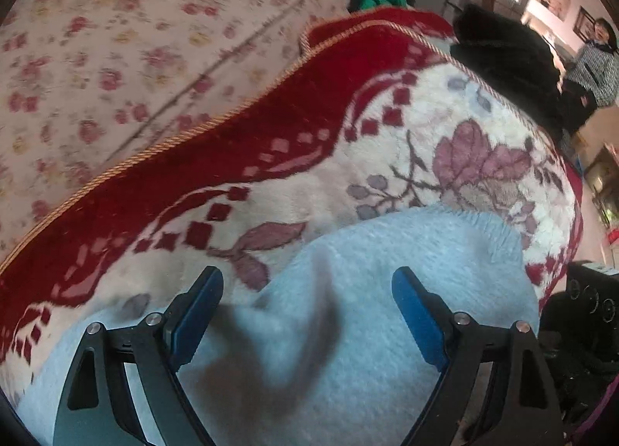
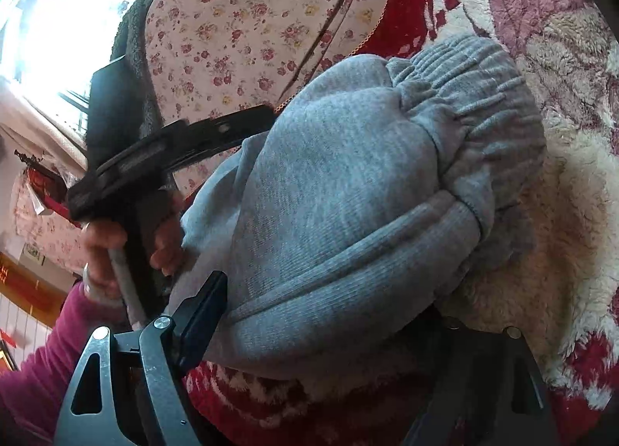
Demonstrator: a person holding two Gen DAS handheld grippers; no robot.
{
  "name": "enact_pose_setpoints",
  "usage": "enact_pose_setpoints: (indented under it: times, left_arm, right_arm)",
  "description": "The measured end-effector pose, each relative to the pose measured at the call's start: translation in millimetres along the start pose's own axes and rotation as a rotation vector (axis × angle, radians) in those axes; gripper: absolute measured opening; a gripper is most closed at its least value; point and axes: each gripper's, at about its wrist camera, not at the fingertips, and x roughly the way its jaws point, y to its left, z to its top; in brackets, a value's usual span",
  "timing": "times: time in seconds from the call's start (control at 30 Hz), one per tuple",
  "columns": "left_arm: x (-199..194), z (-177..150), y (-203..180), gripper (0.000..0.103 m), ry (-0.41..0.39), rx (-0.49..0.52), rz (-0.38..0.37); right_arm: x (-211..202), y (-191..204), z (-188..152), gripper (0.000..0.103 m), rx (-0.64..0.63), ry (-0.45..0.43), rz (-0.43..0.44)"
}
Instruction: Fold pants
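Bed is covered by a red-and-cream floral blanket (image 1: 348, 125), with a small-flowered quilt (image 1: 135, 40) heaped behind it. The grey pants (image 2: 348, 183) lie bunched on the blanket, elastic waistband (image 2: 476, 98) on the far side and a thick rolled fold nearest the right tool; nowhere near flat yet, so I'd call this early in the fold.

To do this step well: grab a single edge, not the whole lump, then pull the cloth out flat before creasing. Taking the fat roll as it lies would fold in the wrinkles.

Right gripper (image 2: 329, 330): pitched down at the roll, jaws wide. The fabric bulges between them and hides the right finger, and the left pad doesn't look to be pressing, so not gripping.

Left gripper (image 1: 307, 314): tilted steeply down over the pale cloth (image 1: 387, 272), both blue pads (image 1: 418, 322) standing apart, nothing pinched. From the right camera, a hand (image 2: 104, 248) in a magenta sleeve holds its handle beside the pants.
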Motion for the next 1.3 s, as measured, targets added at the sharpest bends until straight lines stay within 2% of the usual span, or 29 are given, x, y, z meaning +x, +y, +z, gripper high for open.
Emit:
enact_pose_setpoints:
  times: [0.17,0.4,0.43,0.47,0.5,0.53,0.73,0.8,1.0,1.3]
  left_arm:
    - [24,7,-11,0.091,0.072,0.091,-0.041]
    - [43,10,3,0.09,0.116,0.028,-0.16]
    - [47,9,5,0.087,0.126,0.02,-0.179]
    - [49,9,4,0.072,0.132,0.019,-0.19]
    - [50,8,3,0.065,0.132,0.023,-0.201]
    - [50,8,1,0.062,0.123,0.03,-0.196]
    - [47,7,-4,0.031,0.096,0.057,-0.193]
    - [45,6,-7,0.022,0.084,0.07,-0.177]
    - [33,6,-11,0.013,0.055,0.067,-0.15]
    - [-4,11,-13,0.013,-0.016,0.051,-0.138]
  right_arm:
    - [2,3,3,0.082,-0.022,0.0,-0.004]
    - [3,0,7,0.076,-0.016,-0.001,0.023]
    - [3,0,7,0.074,-0.016,-0.001,0.024]
    - [3,-1,7,0.074,-0.017,-0.001,0.026]
    - [3,-1,8,0.072,-0.021,-0.001,0.026]
    - [4,-1,8,0.07,-0.025,-0.002,0.026]
    - [6,2,10,0.065,-0.033,-0.008,0.03]
    - [5,6,12,0.06,-0.05,-0.019,0.031]
    - [2,21,13,0.05,-0.131,-0.041,-0.007]
    - [-13,48,19,0.042,-0.215,-0.078,-0.005]
